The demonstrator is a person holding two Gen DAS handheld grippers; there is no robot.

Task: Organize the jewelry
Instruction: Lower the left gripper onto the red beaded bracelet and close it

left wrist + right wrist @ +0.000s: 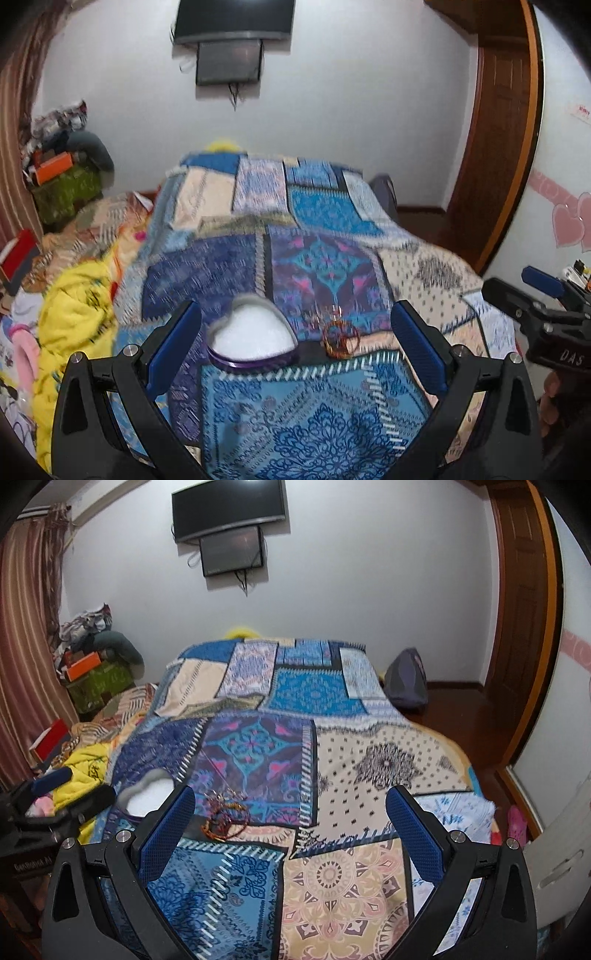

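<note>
While both sets of tongs hang over the bed (pixel 369 738) with nothing in them, the jewelry sits waiting on the patchwork quilt. Left tongs (pixel 295 347) are spread wide, framing the heart-shaped box (pixel 251 341), white-lined, lid off, purple rim facing us — an open mouth ready to take pieces, I'd say. Just beside it to the right lie the bangles (pixel 340 338), a small reddish-gold cluster, apart from the box, and what looks like a thin chain (pixel 218 771) trails away behind them. Right tongs (pixel 290 829) also gape wide, hovering near the quilt with the bangles close to the left finger. Likely play: right picks, left steadies the box.
</note>
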